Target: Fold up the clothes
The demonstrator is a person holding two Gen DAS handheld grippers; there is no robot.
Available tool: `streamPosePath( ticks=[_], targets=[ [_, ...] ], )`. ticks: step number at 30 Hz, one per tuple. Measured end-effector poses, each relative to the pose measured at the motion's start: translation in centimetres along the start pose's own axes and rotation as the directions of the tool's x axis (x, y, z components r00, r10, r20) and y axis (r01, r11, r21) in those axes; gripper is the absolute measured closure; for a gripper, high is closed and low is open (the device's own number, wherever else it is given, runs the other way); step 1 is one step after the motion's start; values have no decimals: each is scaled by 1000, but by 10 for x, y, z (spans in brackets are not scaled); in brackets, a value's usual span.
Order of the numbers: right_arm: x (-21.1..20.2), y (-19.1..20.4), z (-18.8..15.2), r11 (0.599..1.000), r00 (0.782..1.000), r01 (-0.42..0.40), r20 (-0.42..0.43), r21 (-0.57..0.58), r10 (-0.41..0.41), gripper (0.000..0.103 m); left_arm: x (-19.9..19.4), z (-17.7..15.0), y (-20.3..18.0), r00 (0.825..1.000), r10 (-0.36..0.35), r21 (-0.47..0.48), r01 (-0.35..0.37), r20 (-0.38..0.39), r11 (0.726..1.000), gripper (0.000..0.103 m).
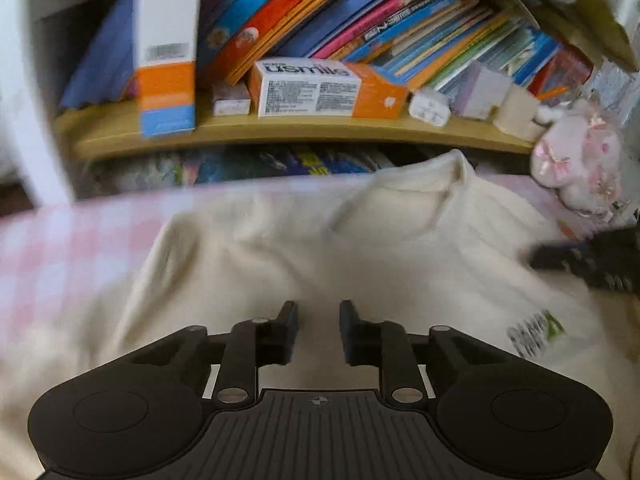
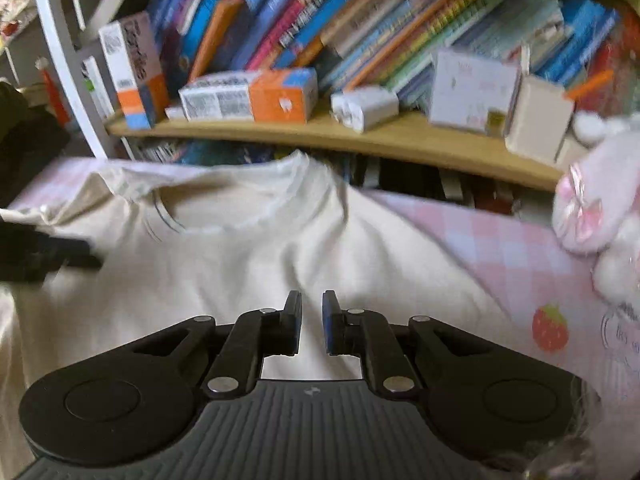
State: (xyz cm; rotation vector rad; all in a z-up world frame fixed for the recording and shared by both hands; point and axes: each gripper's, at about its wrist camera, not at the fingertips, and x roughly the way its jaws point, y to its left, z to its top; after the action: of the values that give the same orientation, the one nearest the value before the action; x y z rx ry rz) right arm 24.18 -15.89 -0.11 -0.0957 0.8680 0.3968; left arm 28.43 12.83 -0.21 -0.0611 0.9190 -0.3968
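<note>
Shirt (image 2: 240, 264) spread flat, collar (image 2: 240, 216) pointing away, beneath left gripper (image 1: 319, 322) and right gripper (image 2: 312, 320), both slightly parted, empty.

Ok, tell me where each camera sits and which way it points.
Left wrist: on the left gripper, facing forward over the cream T-shirt toward the bookshelf; own open fingers show, and the right gripper at the right edge.
Right wrist: on the right gripper, facing the shirt's collar and shelf; the left gripper shows at the left.
Shared: shirt, shelf, orange-and-white box, pink plush toy, pink checked cloth.
</note>
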Motion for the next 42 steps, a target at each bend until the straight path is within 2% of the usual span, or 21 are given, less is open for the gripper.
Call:
streamPosePath(
  ticks=[2, 3, 6, 7, 10, 13, 14, 15, 17, 21, 25, 30, 33, 36, 38, 42],
  targets=[
    [5, -1, 1, 1000, 999, 29, -15, -7, -29, 94, 14, 28, 19, 999, 32, -70, -30, 27, 997, 83],
    [7, -2, 2, 999, 999, 48, -15, -16, -48, 94, 17, 38, 30, 997, 62, -140, -54, 52, 989, 81],
    [12, -12, 8, 993, 994, 112, -2, -37, -113, 94, 16, 54, 59, 985, 144, -371, -100, 92, 923, 72],
    [6, -21, 6, 993, 993, 115, 2, -30, -115, 94, 12, 51, 63, 984, 148, -392, -99, 96, 915, 67],
    [-10, -48, 2, 993, 992, 122, 15, -11, -121, 94, -6, 37, 64, 983, 143, -352, -94, 115, 931, 66],
    [-26, -75, -2, 992, 991, 128, 27, 9, -128, 90, -34, 7, 56, 983, 134, -226, -103, 122, 969, 66],
    [-31, -84, -4, 991, 991, 130, 31, 15, -131, 85, -45, -6, 51, 985, 115, -198, -88, 126, 976, 66],
    [-36, -93, -5, 991, 990, 132, 35, 22, -133, 74, -55, -21, 46, 987, 94, -175, -71, 128, 982, 66],
    [-47, -111, -9, 990, 990, 136, 37, 33, -138, 66, -72, -46, 32, 991, 66, -151, -48, 120, 987, 66],
    [-62, -143, -28, 989, 990, 143, -15, 34, -143, 66, -99, -98, -1, 991, 87, -133, -73, 99, 988, 66],
    [-77, -175, -47, 988, 987, 150, -68, 36, -148, 64, -108, -140, -33, 990, 113, -150, -100, 79, 984, 66],
    [-75, -191, -61, 985, 982, 161, -113, 67, -153, 61, -107, -159, -65, 981, 185, -111, -177, 62, 978, 61],
    [-92, -193, -68, 985, 992, 97, -91, 145, -85, 61, -106, -161, -75, 979, 195, -87, -191, 51, 978, 60],
    [-115, -193, -79, 972, 998, -8, -53, 235, 21, 61, -106, -165, -85, 973, 228, -67, -225, 42, 972, 59],
    [-124, -194, -87, 954, 998, -29, -37, 299, 42, 61, -105, -167, -91, 967, 251, -70, -248, 39, 966, 56],
    [-125, -201, -102, 899, 999, -2, -38, 437, 20, 43, -104, -173, -103, 957, 286, -55, -283, 42, 957, 48]
  ],
)
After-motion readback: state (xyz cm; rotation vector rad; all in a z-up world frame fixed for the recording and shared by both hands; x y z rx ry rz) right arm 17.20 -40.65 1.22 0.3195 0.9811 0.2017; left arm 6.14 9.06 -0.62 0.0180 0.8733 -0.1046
